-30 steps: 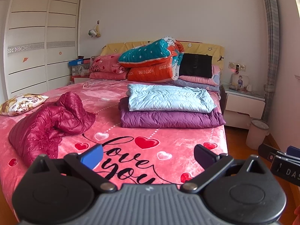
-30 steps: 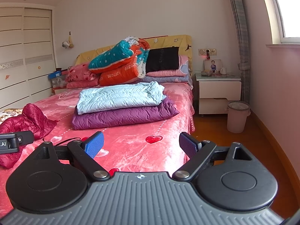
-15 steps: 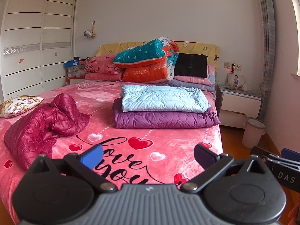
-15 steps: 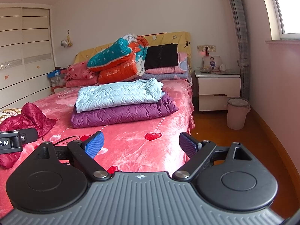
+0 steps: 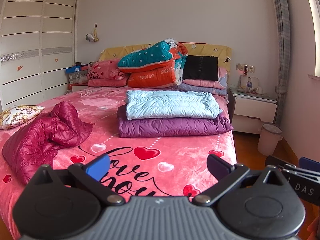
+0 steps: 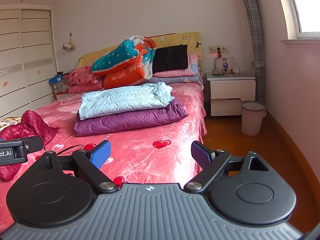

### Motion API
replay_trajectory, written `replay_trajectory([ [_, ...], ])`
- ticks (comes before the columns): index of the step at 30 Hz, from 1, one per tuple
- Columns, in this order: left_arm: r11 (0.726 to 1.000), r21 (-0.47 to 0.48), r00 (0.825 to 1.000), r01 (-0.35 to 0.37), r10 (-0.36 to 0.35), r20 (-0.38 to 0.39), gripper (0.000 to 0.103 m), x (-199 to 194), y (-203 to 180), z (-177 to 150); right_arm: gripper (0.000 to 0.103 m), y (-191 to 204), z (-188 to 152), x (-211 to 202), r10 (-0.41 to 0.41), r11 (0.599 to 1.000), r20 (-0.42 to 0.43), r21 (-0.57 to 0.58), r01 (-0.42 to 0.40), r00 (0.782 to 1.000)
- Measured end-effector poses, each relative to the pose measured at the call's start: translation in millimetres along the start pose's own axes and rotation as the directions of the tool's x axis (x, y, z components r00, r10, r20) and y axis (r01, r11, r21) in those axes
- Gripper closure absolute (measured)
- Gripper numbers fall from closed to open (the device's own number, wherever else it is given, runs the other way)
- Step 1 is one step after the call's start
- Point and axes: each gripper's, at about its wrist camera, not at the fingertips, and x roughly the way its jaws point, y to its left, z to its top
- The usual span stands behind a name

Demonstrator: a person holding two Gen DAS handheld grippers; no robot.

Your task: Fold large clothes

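A crumpled dark red down jacket (image 5: 46, 132) lies on the left of the pink bed (image 5: 176, 156); it also shows in the right wrist view (image 6: 30, 128). A folded light blue jacket (image 5: 172, 104) lies on a folded purple jacket (image 5: 174, 126) mid-bed, and both show in the right wrist view, the blue one (image 6: 124, 100) on the purple one (image 6: 130, 120). My left gripper (image 5: 158, 165) is open and empty above the bed's foot. My right gripper (image 6: 151, 154) is open and empty, to the right of the left one.
Piled quilts and pillows (image 5: 154, 68) fill the bed's head. A floral cushion (image 5: 18, 115) lies at the left edge. A nightstand (image 6: 230, 92) and a pink bin (image 6: 252, 118) stand on the wooden floor to the right. A wardrobe (image 5: 30, 46) stands on the left.
Both grippers have drawn back a little from the bed and stayed open. The clothes have not moved.
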Motion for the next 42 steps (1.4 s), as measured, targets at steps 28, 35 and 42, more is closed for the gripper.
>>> replay_trajectory([
  [28, 1.0, -0.006, 1.0, -0.002, 0.002, -0.017, 0.001, 8.1, -1.5, -3.0, 0.0, -1.9, 0.5, 0.0, -0.007, 1.0, 0.004, 0.001, 0.007, 1.0],
  [35, 1.0, -0.006, 1.0, -0.004, 0.004, -0.02, 0.001, 9.1, -2.1, -5.3, 0.0, -3.6, 0.5, 0.9, -0.009, 1.0, 0.002, 0.004, 0.009, 1.0],
  [42, 1.0, -0.007, 1.0, -0.003, 0.003, -0.021, 0.001, 9.2, -2.3, -5.6, 0.0, -3.1, 0.3, 2.2, -0.006, 1.0, 0.002, 0.0, 0.006, 1.0],
])
